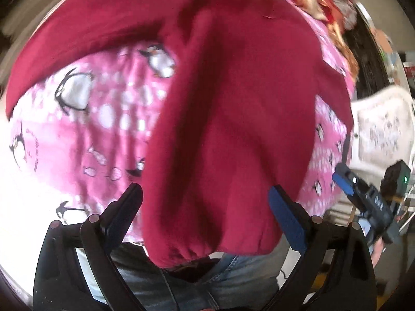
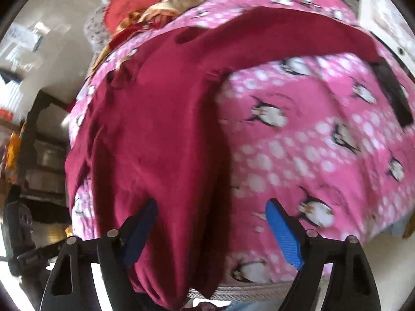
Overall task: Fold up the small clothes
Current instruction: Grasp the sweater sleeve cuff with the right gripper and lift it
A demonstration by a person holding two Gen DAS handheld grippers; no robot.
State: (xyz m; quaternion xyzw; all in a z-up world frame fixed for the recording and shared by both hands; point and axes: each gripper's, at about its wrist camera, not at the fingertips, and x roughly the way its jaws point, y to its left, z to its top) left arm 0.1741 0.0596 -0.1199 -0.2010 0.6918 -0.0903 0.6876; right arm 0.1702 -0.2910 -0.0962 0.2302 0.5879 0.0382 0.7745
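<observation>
A dark red pair of small trousers lies on a pink penguin-print blanket. One leg runs toward me, its gathered cuff hanging over the near edge; the other leg stretches away to the left. My left gripper is open, its fingers either side of the near leg. In the right wrist view the same trousers lie on the blanket. My right gripper is open, its left finger over the red cloth, its right finger over the blanket. The right gripper also shows in the left wrist view.
A heap of red and gold patterned clothes lies at the blanket's far end. A white patterned cushion or chair stands to the right. A dark flat object lies on the blanket's right edge. Dark shelving stands to the left. My jeans show below.
</observation>
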